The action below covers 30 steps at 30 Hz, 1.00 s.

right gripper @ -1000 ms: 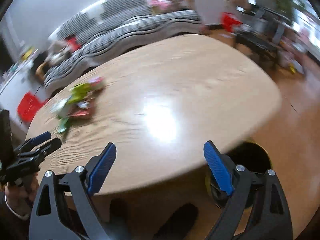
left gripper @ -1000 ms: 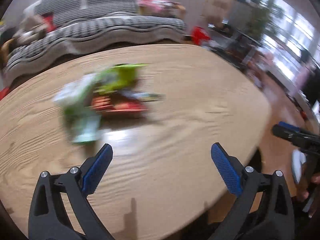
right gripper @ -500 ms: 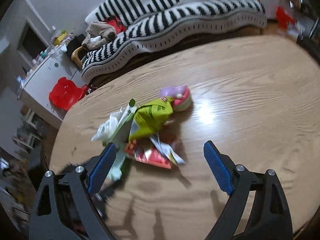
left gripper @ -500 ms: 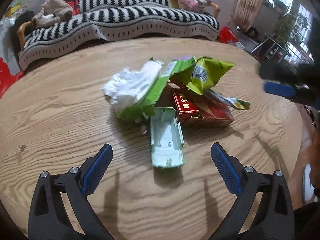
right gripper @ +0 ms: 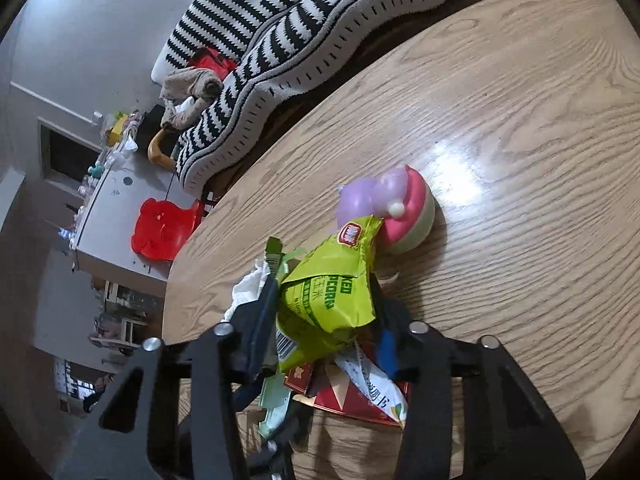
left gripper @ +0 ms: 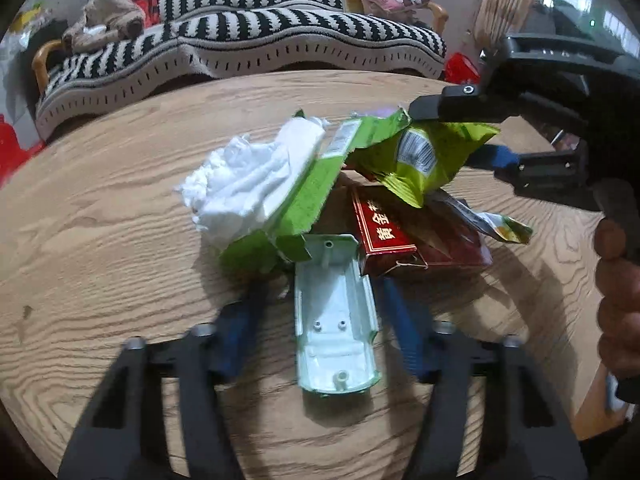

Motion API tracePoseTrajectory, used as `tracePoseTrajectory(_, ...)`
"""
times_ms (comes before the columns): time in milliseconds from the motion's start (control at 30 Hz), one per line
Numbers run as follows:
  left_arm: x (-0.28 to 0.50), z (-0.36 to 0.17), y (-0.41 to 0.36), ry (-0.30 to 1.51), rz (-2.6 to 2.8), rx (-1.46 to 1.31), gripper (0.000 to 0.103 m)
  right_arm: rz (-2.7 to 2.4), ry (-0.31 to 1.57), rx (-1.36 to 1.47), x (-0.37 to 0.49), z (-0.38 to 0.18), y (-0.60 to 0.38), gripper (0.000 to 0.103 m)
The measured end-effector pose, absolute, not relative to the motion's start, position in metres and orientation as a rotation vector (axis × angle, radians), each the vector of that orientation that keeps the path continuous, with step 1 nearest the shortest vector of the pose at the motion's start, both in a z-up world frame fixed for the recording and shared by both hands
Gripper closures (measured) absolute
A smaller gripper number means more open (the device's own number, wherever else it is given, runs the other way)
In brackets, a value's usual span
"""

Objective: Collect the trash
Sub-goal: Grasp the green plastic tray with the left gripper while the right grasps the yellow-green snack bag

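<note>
Trash pile is sitting mid-table on the wooden table [left gripper: 100,208], sofa [left gripper: 240,40] showing at 12 o'clock behind it.

Left gripper [left gripper: 326,300] is straddling the pale mint plastic shell [left gripper: 334,320]; the blue pads are lying along its two long sides, blurred, and I cannot tell whether they are actually pressing it. At 11 o'clock of the shell a green carton [left gripper: 296,196] is lying torn open, white crumpled tissue [left gripper: 248,176] spilling from it. At 1 o'clock a red box [left gripper: 380,224] is lying flat.

Right gripper [right gripper: 324,320] is reaching in from 3 o'clock in the left view, its fingers flanking the yellow-green snack bag [right gripper: 332,292] closely; firm clamping cannot be told. A pink-and-purple toy [right gripper: 396,212] is resting just beyond the bag at 1 o'clock. A white wrapper [right gripper: 376,388] is lying under the bag, over the red box.
</note>
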<state>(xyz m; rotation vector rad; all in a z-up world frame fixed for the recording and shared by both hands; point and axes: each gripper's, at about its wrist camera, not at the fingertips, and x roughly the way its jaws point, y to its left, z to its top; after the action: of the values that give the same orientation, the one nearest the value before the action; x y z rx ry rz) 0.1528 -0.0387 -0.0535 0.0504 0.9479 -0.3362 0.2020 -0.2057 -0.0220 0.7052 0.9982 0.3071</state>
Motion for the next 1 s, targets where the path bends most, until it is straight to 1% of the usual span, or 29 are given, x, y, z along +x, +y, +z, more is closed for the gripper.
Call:
tracePoseTrajectory(33, 0.153, -0.053, -0.038, 0.966, -0.347, 0.042, 0.07, 0.308, 0.989, 0.698, 0.198, -0.019, -0.207, 0.062)
tracePoseTrajectory(167, 0.143, -0.043, -0.036, 0.955, -0.341, 0.046, 0.07, 0.304, 0.941, 0.654, 0.179, -0.001, -0.21, 0.065)
tracePoseTrajectory(367, 0.121, -0.02, -0.028, 0.916, -0.336, 0.039, 0.07, 0.317, 0.871, 0.616, 0.148, 0.026, -0.216, 0.065)
tracePoseTrajectory(600, 0.102, -0.001, -0.031, 0.884, -0.333, 0.011, 0.07, 0.23, 0.808, 0.473, 0.09, 0.049, -0.234, 0.065)
tracePoseTrajectory(833, 0.077, 0.015, -0.099, 0.856, -0.483, 0.039, 0.07, -0.024, 0.753, 0.329, -0.008, 0.054, -0.303, 0.065)
tracePoseTrajectory(900, 0.067, 0.019, -0.127, 0.847, -0.547, 0.056, 0.07, -0.097, 0.752, 0.297, -0.034, 0.054, -0.323, 0.065)
tracePoseTrajectory(1000, 0.044, 0.022, -0.188, 0.836, -0.677, 0.107, 0.07, -0.233, 0.768, 0.267, -0.076, 0.049, -0.36, 0.065)
